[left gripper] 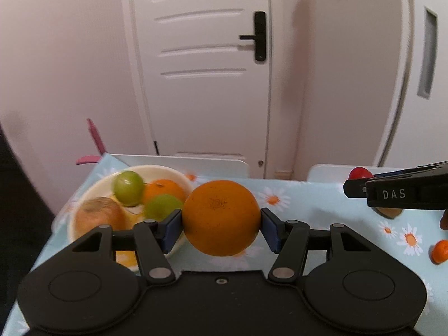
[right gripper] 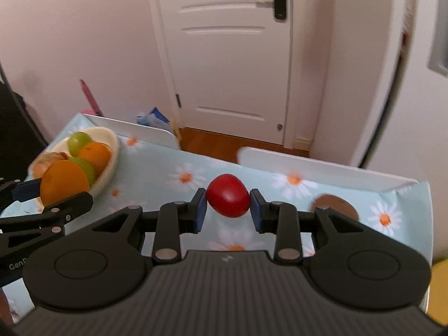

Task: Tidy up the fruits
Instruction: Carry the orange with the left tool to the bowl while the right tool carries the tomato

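Left to right. Cream bowl [left gripper: 84, 193] sits at the table's [left gripper: 308, 210] left end on the daisy-print cloth. In it: a pale reddish apple [left gripper: 98, 214], two green fruits [left gripper: 128, 187] and a small orange [left gripper: 163, 189], all touching.

Left tongs [left gripper: 221, 225] clamped on a big orange [left gripper: 221, 218], blue pads [left gripper: 173, 226] pressed on both its sides. Fruit is held up off the cloth, just right of the bowl's rim. The right wrist view agrees: same orange [right gripper: 64, 183] beside the bowl [right gripper: 110, 154], pinched between the left tongs [right gripper: 42, 193].

Right tongs [right gripper: 228, 210] closed on a red fruit [right gripper: 228, 196], pads touching left and right, held above the cloth near table centre. In the left view these tongs [left gripper: 347, 187] enter from the right edge with the red fruit [left gripper: 359, 173] peeking out behind the tip.

Further right on the cloth: a brown round fruit [right gripper: 336, 205], partly hidden by the tongs' linkage. A small orange piece [left gripper: 441, 250] lies at the far right edge, type unclear.

White door [left gripper: 201, 64] behind the table.
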